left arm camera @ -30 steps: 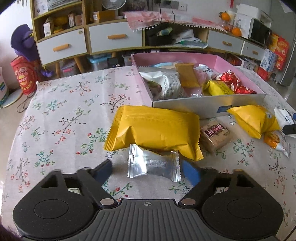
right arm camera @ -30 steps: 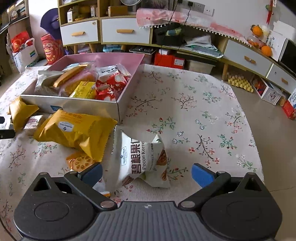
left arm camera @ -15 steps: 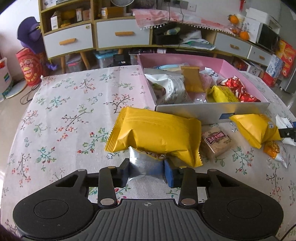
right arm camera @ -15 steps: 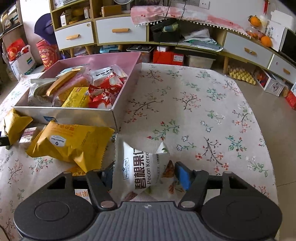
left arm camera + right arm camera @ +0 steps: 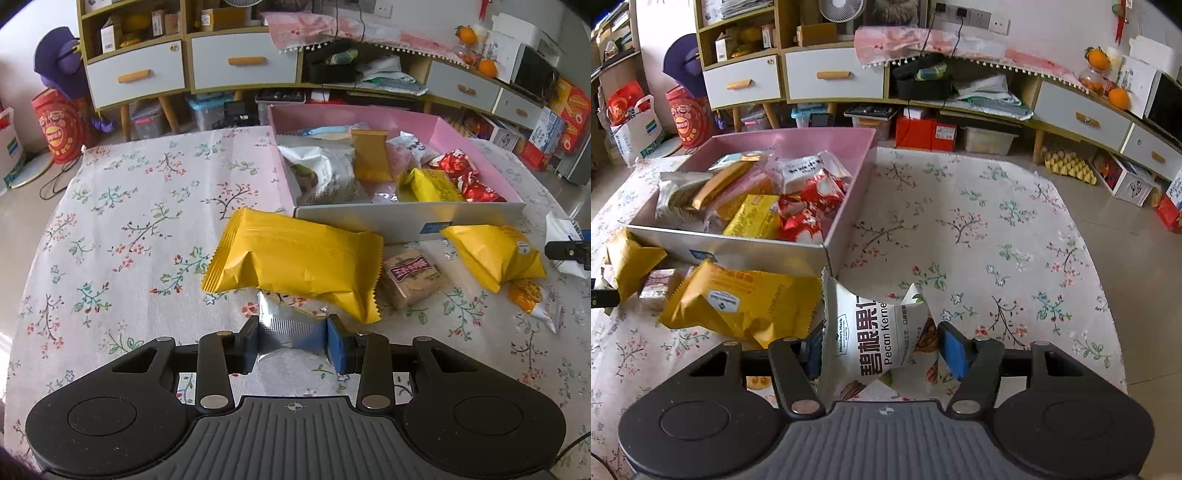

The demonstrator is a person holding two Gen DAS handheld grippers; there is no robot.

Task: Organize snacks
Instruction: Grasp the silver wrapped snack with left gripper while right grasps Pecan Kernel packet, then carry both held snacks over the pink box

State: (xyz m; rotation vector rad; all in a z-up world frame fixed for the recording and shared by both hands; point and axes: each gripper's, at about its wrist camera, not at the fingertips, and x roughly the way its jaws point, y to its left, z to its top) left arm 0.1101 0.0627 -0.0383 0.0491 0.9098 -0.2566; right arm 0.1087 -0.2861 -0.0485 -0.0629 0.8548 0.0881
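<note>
Here the left gripper [image 5: 292,341] is clamped on a silver packet [image 5: 290,332], near the big yellow bag [image 5: 295,264] on the tablecloth [image 5: 129,236]. The right gripper [image 5: 877,347] pinches a white pecan packet [image 5: 871,332], just right of another yellow bag [image 5: 742,308]. Farther off sits the pink box [image 5: 812,142] of snacks.

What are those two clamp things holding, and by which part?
The left hand-held gripper pinches a small silver foil packet across its near crimped end. The right hand-held gripper squeezes a white pecan kernel bag across its middle.
</note>
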